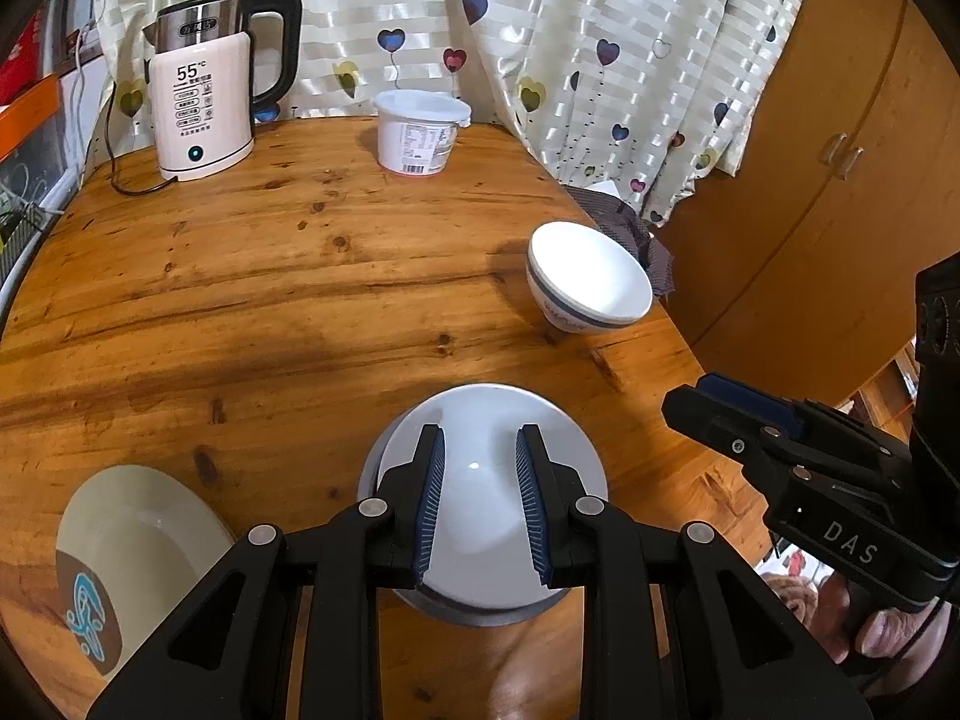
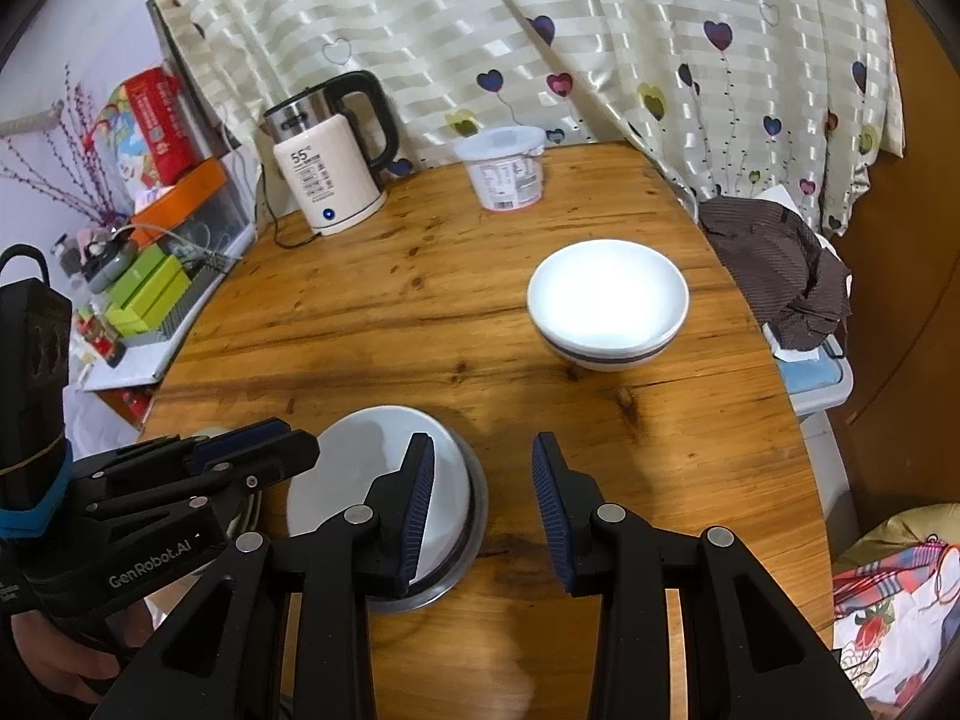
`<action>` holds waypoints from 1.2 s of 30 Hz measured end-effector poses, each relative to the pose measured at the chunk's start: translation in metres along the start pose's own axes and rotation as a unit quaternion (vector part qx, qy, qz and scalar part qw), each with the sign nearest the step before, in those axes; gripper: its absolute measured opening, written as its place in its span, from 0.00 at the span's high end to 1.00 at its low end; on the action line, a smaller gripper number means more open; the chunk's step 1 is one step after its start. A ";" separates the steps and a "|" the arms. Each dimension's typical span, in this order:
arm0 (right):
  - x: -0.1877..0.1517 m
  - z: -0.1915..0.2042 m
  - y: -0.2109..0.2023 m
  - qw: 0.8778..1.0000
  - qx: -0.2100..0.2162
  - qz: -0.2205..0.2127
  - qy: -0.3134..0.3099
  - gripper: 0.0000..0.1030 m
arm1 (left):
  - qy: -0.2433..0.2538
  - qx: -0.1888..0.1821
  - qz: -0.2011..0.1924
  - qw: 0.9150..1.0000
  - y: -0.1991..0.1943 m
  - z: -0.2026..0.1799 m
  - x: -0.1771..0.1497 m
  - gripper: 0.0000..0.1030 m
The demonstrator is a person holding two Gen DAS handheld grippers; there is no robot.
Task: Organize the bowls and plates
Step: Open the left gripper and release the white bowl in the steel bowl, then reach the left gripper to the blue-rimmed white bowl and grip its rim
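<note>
left gripper (image 1: 480, 498): jaws spread, empty, hung over the near white bowl (image 1: 480, 420), which sat in a metal bowl (image 1: 474, 615) at the counter's (image 1: 270, 300) near edge.
right gripper (image 2: 483, 504): jaws apart, nothing held, over bare wood just right of that stack.
far bowl (image 2: 606, 300): blue-banded, alone, close to the counter's right edge by a brown cloth (image 2: 774, 264).
patterned plate (image 1: 138, 546): far left, partly overhanging view.
risk 1: glazed rim could slip from ribbed pads, dropping bowl.
risk 2: nudging far bowl sideways might tip it off the edge.
risk 3: grippers sat near each other; collision likely if both reached in.
</note>
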State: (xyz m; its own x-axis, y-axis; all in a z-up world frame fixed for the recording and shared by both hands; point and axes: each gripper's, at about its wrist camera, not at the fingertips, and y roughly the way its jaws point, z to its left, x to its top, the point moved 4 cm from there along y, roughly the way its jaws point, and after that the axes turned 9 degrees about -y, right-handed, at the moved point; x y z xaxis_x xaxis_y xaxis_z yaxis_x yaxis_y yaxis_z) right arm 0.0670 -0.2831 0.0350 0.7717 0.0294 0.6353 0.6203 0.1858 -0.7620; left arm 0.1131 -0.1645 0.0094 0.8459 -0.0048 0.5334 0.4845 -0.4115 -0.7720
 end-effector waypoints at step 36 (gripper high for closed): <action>0.027 -0.107 0.046 0.995 -0.044 0.010 0.087 0.68 | -0.001 -0.045 0.071 0.996 0.088 -0.037 0.072 0.74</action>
State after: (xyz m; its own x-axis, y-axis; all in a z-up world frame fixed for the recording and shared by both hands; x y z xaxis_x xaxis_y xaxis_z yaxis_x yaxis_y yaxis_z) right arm 0.1317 -0.3785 0.0038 0.7918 -0.1400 0.5945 0.6086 0.0992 -0.7873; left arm 0.2085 -0.2352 -0.0076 0.9054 -0.0668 0.4193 0.3375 -0.4861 -0.8061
